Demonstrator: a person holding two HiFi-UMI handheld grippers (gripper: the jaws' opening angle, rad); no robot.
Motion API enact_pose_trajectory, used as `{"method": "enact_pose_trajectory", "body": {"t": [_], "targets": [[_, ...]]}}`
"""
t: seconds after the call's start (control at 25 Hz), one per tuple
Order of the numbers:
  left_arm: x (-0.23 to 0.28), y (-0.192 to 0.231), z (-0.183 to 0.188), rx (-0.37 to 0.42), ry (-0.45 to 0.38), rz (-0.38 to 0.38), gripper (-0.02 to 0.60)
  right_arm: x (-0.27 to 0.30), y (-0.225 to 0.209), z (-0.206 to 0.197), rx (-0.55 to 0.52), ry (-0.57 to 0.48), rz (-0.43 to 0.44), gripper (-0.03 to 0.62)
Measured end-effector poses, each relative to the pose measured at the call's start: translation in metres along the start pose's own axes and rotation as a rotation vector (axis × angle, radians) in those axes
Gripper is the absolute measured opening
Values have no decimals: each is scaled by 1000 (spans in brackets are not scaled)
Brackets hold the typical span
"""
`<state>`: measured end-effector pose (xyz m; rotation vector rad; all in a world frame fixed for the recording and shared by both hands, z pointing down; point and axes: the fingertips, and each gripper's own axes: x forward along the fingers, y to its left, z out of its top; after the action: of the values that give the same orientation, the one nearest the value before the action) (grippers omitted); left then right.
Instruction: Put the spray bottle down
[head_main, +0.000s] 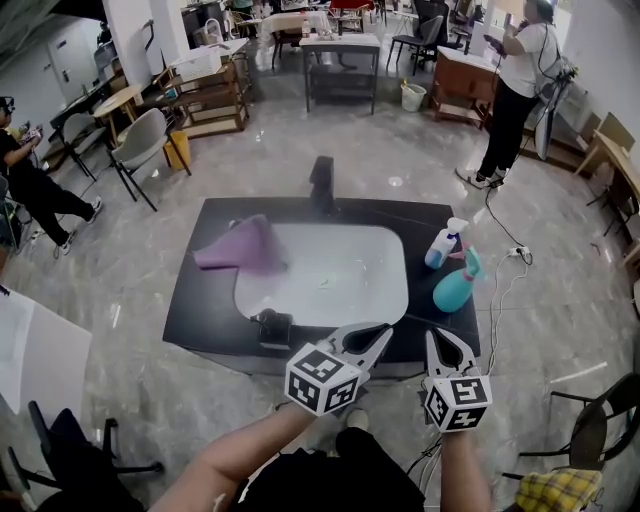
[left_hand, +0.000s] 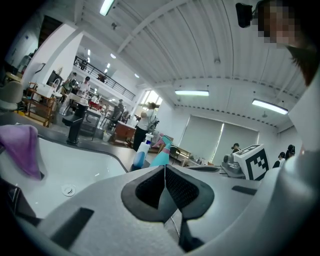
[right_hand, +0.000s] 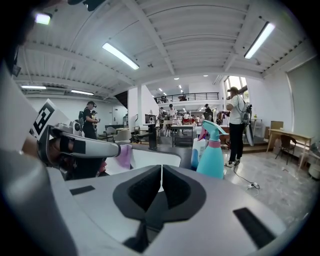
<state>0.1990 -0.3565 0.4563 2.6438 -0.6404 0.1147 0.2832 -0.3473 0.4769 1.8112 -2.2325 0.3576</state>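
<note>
Plainly, two spray bottles are standing upright on the right end of the black counter (head_main: 200, 300), both let go of and touching neither gripper; the teal spray bottle (head_main: 458, 285) with the pink collar is sitting nearer the front edge, and the white-and-blue spray bottle (head_main: 443, 245) is standing just behind it, the two close together or touching; both are resting just right of the one white sink basin (head_main: 340, 270). One purple cloth (head_main: 245, 248) is lying bunched over the basin's left rim, partly on the counter; one black faucet (head_main: 322, 185) is rising behind the basin at the middle of its back rim; one small dark object (head_main: 272, 325), too unclear to name, is sitting at the basin's front-left corner.

Two grippers are hovering side by side at the counter's front edge, well apart from the bottles; the left gripper (head_main: 383, 330) is showing its jaws pressed together with nothing between them, its own view looking across the basin toward both bottles (left_hand: 161, 156); the right gripper (head_main: 432, 335) is likewise holding its jaws closed on nothing, with the teal bottle (right_hand: 212, 152) standing ahead and slightly to the right in its view, and the left gripper showing at that view's left.

Two other people are standing out on the grey floor: one at the far right, one at the left edge.
</note>
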Motion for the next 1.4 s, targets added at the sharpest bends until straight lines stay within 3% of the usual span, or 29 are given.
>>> {"method": "enact_pose_trajectory", "body": {"t": [0.44, 1.4], "targets": [[-22, -10, 0, 30, -3, 0, 8, -6, 33, 0, -6, 3, 33, 8], [-62, -13, -16, -10, 5, 37, 8, -22, 76, -5, 9, 15, 98, 6]]}}
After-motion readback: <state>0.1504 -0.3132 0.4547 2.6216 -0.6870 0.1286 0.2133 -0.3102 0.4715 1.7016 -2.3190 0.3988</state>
